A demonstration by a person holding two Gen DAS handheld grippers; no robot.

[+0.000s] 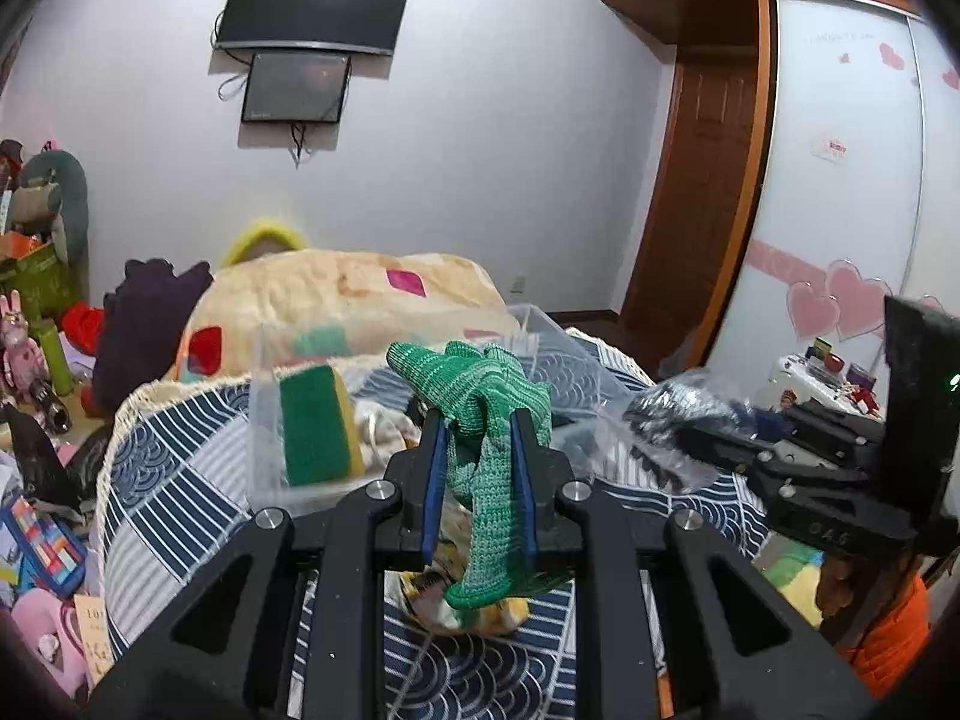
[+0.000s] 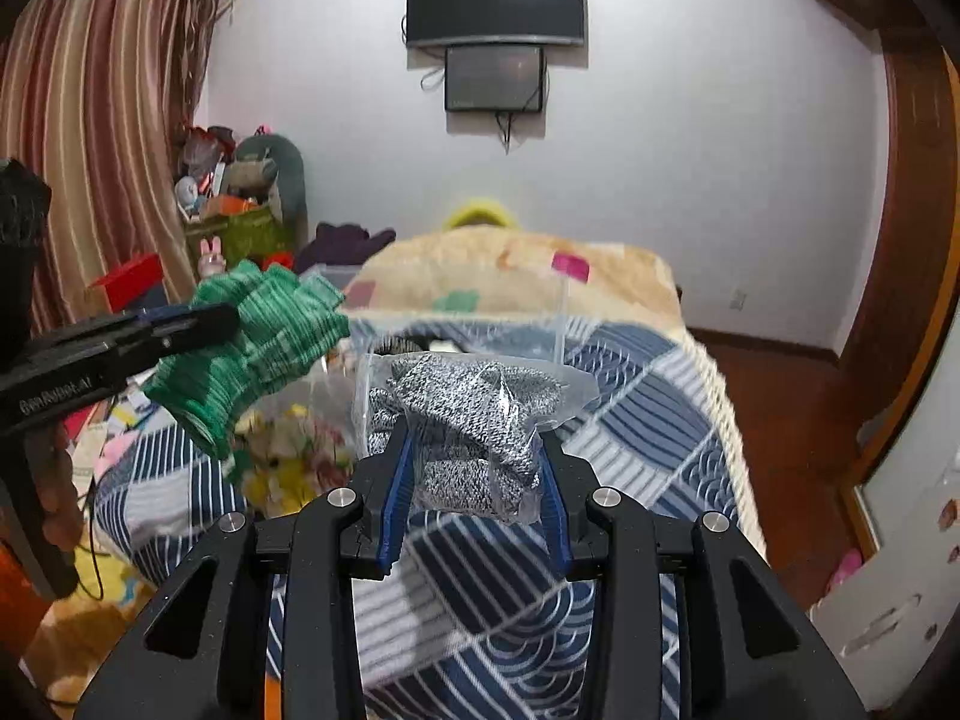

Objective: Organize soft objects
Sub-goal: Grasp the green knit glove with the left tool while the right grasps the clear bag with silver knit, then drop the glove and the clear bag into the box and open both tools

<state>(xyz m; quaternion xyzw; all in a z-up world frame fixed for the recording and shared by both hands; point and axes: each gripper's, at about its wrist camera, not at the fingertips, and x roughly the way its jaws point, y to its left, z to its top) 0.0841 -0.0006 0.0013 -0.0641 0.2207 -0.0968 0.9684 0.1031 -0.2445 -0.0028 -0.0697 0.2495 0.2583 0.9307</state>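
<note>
My left gripper (image 1: 478,429) is shut on a green knitted glove (image 1: 489,420), held above the bed; the glove droops below the fingers. It also shows at the left of the right wrist view (image 2: 258,348). My right gripper (image 2: 474,438) is shut on a clear plastic bag of grey knitted gloves (image 2: 468,420), lifted above the bed. That bag shows at the right of the left wrist view (image 1: 678,414). A clear plastic bin (image 1: 270,396) stands on the bed ahead, holding a green and yellow sponge (image 1: 318,426).
The bed has a blue and white patterned cover (image 2: 630,384) and a folded beige blanket (image 1: 360,294) at its far end. A floral cloth (image 2: 288,456) lies on the bed. Toys and boxes (image 1: 42,276) crowd the left side. A wardrobe (image 1: 840,180) stands on the right.
</note>
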